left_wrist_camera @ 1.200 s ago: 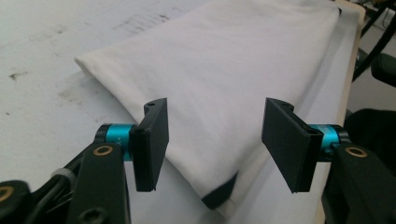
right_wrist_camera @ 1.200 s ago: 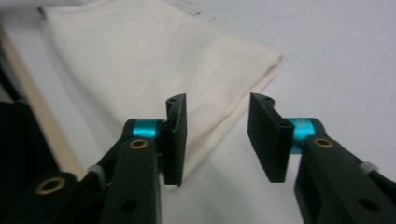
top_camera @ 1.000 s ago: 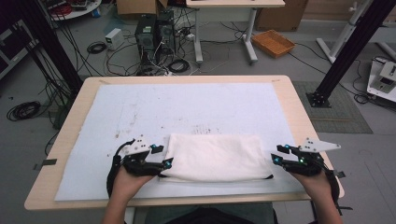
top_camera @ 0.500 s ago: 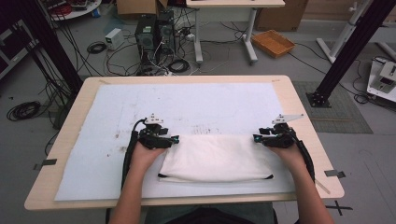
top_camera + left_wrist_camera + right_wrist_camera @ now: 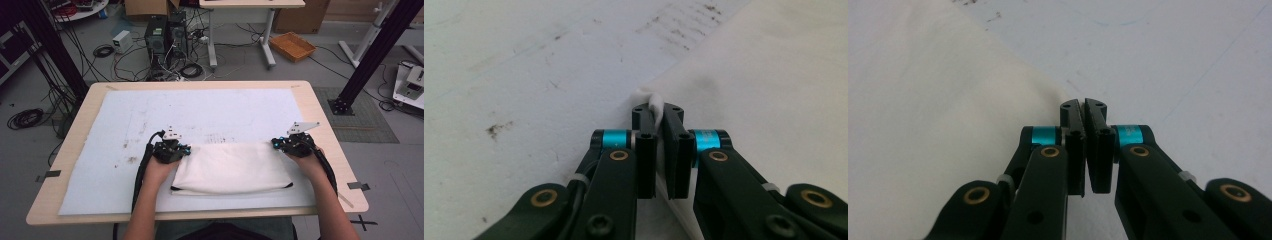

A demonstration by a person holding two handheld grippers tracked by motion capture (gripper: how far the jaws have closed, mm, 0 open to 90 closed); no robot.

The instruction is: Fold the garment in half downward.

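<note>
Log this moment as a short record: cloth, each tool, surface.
cloth: white folded cloth, lying flat on the mat near the person's edge
left tool: jaws just closed, pinching the cloth's far left corner
right tool: jaws just closed at the cloth's far right corner; cloth between them not clearly visible
surface: stained white mat on a wooden table

A robotics lab or research workroom. A light wooden table covered by a stained white mat stands on a grey floor. Behind it, a desktop computer tower sits on the floor amid tangled black cables. Black metal rig legs, a second desk's legs and an orange tray surround it.
</note>
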